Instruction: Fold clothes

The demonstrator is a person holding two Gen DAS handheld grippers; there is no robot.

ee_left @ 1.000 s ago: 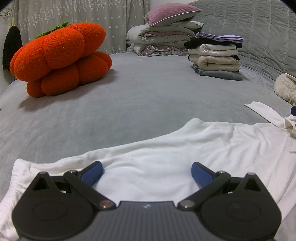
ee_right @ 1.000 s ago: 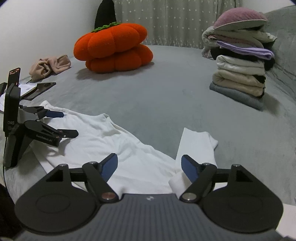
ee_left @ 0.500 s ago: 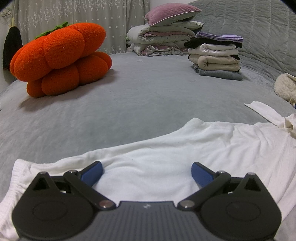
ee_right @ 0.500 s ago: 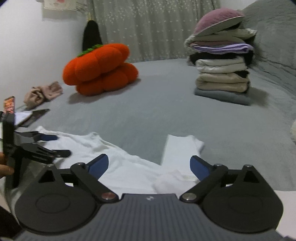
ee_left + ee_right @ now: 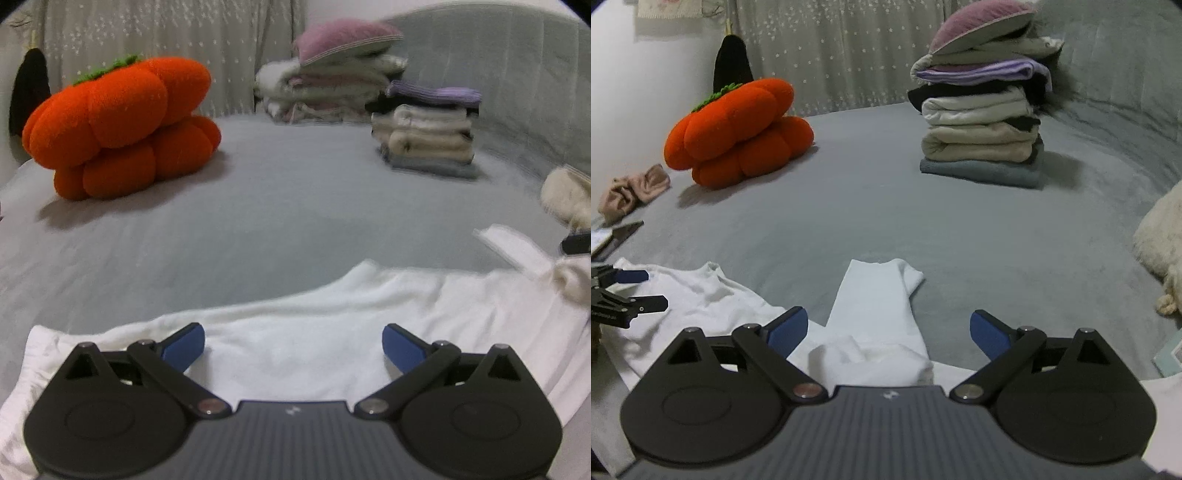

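No wording can be read with any certainty. The left gripper (image 5: pixel 631 291), at the left edge of the right wrist view, carries small white lettering too tiny to make out. Each gripper body bears a small pale mark, not legible.

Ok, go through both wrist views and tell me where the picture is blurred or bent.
Left wrist view: smeared sideways, worst on the stack of folded clothes and the white shirt's sleeve; the gripper body stays crisp. Right wrist view: sharp, the same stack clearly layered. Both: fisheye curves the grey bed and darkens the corners.
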